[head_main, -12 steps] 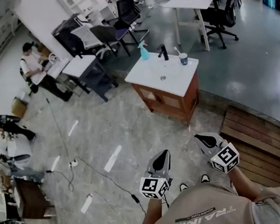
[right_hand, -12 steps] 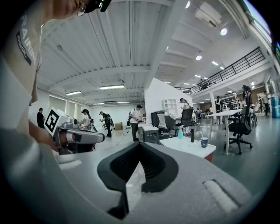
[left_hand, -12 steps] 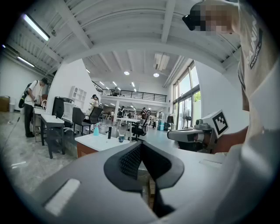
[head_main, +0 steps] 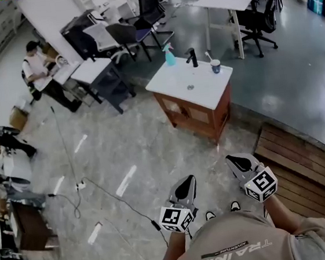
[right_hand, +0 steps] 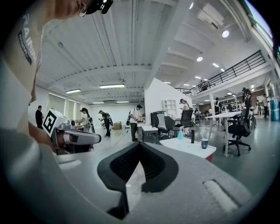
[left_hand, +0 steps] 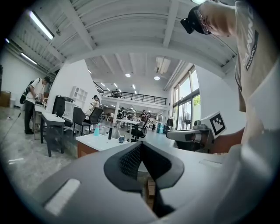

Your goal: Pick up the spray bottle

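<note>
Head view: the left claw (head_main: pixel 186 181) and right claw (head_main: pixel 235 159) are held closed and empty, presumably since the spray bottle (head_main: pixel 169 56) is stood well apart on the desk (head_main: pixel 204 89).

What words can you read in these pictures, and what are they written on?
"TRAINING": big letters on the person's shirt, upside down in the head view.
"ADVENTURE": it seems to read so, small letters on a dark patch on the same shirt.
Square markers on the gripper cubes: black-and-white patterns, no letters.
Spray bottle: any label is too small to read.
</note>
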Tool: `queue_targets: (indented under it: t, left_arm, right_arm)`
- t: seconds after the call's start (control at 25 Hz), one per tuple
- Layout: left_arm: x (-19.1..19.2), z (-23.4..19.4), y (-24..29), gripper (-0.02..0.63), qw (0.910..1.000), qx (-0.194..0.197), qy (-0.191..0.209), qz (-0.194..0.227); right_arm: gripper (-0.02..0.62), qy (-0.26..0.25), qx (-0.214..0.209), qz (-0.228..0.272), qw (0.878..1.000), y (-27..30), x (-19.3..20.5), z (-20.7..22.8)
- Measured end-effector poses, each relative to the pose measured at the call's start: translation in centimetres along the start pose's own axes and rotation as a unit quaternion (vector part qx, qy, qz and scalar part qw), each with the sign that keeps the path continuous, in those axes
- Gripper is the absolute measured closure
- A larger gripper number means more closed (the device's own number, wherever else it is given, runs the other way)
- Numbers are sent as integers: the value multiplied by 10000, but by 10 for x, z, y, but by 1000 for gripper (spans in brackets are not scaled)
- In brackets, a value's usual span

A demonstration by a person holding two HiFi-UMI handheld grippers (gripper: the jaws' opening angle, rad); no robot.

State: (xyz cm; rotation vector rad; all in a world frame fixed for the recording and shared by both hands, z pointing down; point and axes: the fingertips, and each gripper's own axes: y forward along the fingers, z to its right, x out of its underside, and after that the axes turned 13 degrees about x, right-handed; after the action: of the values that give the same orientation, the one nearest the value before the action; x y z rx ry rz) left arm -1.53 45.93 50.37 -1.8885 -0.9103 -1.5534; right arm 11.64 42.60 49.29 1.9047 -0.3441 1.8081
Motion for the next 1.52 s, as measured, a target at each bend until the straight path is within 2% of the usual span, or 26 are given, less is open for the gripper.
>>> queue_targets:
  t: [0.32, 0.44, 0.6, 0.68, 0.84, 0.96, 1.28, 1.52]
  left_arm:
    - [-10, -21, -5, 589, 9994, 289, 182, -42]
    - [-9, -28, -1, 589, 9989, 427, 201, -42]
    - [8, -33, -5, 589, 9984, 555, -27, -74]
    - [16, -35, -8, 589, 9982, 568, -158, -121]
    - [29, -39, -12, 589, 9968, 543, -519, -256]
    - [34, -47, -5, 589, 9962, 504, -626, -336]
    - [16, -94, 42, 589, 9978, 134, -455, -453]
    - [8, -141, 82, 589, 9972, -111, -48, -739]
  right_arm:
    - [592, 78, 257, 182, 9995, 11, -13, -7]
    - [592, -50, 316, 134, 9994, 16, -8, -11]
    - [592, -396, 403, -63, 9984, 20, 4, -18]
    - [592, -385, 457, -152, 9981, 21, 7, -19]
    - [592, 184, 486, -254, 9983, 24, 5, -18]
    - [592, 145, 481, -280, 9983, 37, 2, -12]
    - [592, -220, 258, -80, 9994, 95, -3, 28]
    - [592, -167, 279, 56, 9995, 140, 4, 82]
